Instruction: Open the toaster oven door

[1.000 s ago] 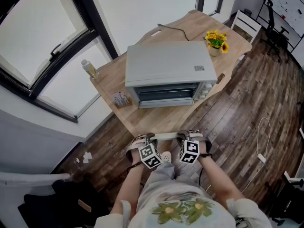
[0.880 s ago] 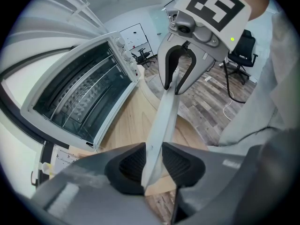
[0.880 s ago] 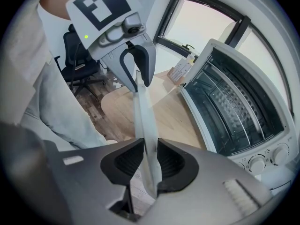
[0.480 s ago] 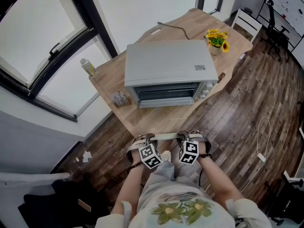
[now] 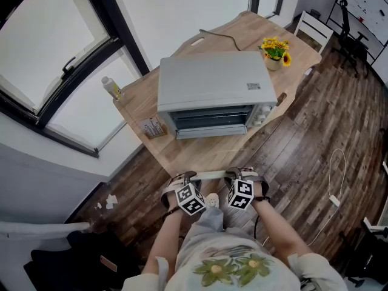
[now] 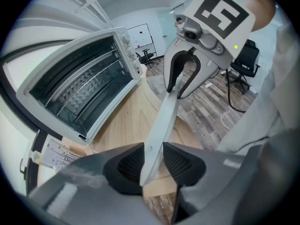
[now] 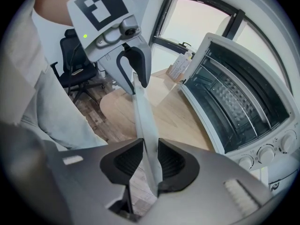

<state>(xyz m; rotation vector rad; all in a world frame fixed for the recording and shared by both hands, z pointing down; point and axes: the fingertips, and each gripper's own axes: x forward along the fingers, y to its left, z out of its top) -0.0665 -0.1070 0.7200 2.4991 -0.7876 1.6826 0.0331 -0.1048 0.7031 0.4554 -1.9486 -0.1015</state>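
Observation:
The silver toaster oven [image 5: 212,80] stands on the wooden table [image 5: 182,153], its door swung down towards me. Its cavity [image 6: 79,88] with wire racks shows open in the left gripper view and also in the right gripper view [image 7: 234,102]. The pale door handle [image 5: 211,174] runs between my two grippers. My left gripper [image 5: 182,176] has the handle [image 6: 164,121] between its pads, jaws opening but still touching it. My right gripper [image 5: 239,171] holds the other end of the handle [image 7: 143,121] the same way, its jaws also opening.
A pot of yellow flowers [image 5: 276,52] and a power cable [image 5: 224,38] sit behind the oven. A small bottle [image 5: 113,88] and a leaflet stand [image 5: 154,126] are at the table's left. A white chair [image 5: 315,32] and a floor cable [image 5: 335,180] lie to the right.
Both grippers stay on the handle at the table's front edge. The whole view has shifted very slightly; nothing else has visibly moved.

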